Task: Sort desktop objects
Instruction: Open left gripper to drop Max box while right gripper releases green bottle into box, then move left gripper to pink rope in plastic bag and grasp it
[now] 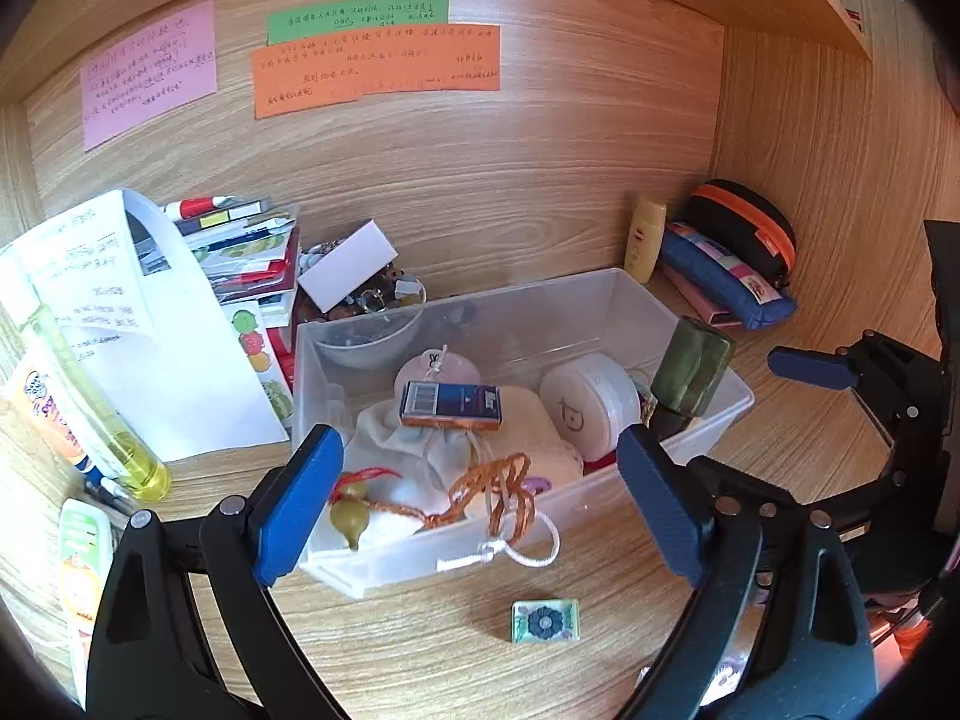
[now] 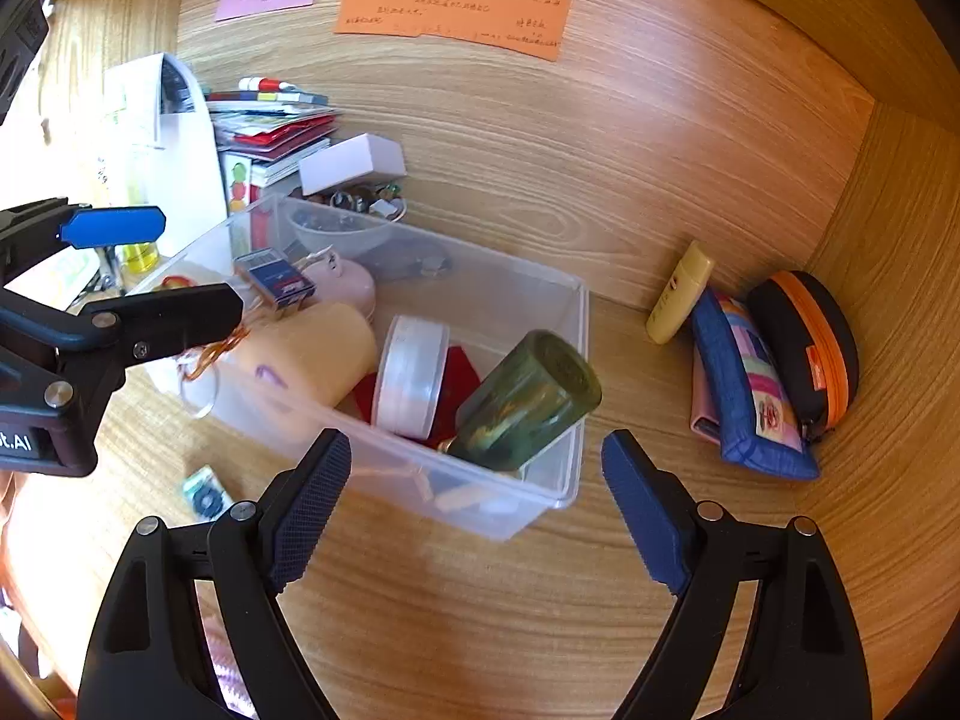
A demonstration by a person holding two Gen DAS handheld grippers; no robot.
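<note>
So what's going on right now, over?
Both grippers open, empty. Clear bin part filled; small tile loose on desk. Nothing in the way.

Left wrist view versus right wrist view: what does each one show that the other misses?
Only the left wrist view shows the white drawstring hanging over the bin's front wall and the olive gourd charm. Only the right wrist view shows the red item under the white round case. Both share the clear bin, green bottle, patterned tile on the desk, and both grippers open.
</note>
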